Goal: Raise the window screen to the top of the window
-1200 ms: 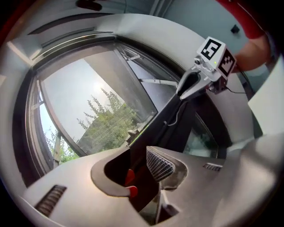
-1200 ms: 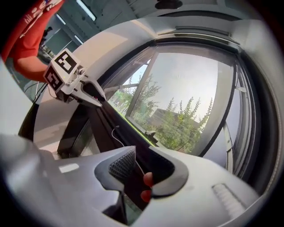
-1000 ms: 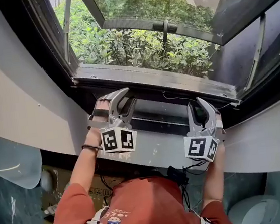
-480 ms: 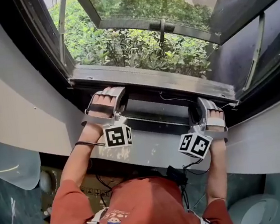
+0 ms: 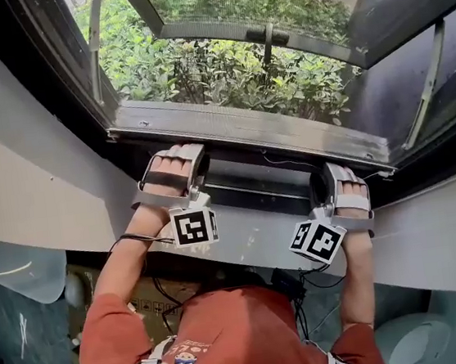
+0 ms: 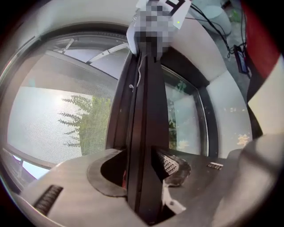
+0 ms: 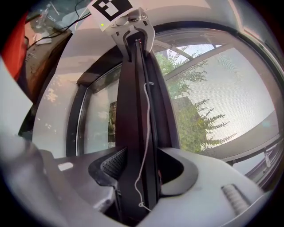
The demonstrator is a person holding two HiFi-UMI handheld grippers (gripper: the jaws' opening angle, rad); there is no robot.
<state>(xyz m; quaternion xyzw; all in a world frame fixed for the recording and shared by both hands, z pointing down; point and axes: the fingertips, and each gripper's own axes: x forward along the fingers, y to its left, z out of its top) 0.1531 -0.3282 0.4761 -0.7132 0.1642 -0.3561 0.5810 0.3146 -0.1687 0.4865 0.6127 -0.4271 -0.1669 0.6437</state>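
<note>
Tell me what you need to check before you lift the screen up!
1. Screen bar sits between the left gripper fingers: ok, they have just been opening around it.
2. Screen bar sits between the right gripper fingers: ok, they have just been opening too.
3. Fingers squeezing the bar: not ok, both grippers are open.
4. Grippers spaced apart along the bar: ok.
5. Way up is clear: cannot tell.
</note>
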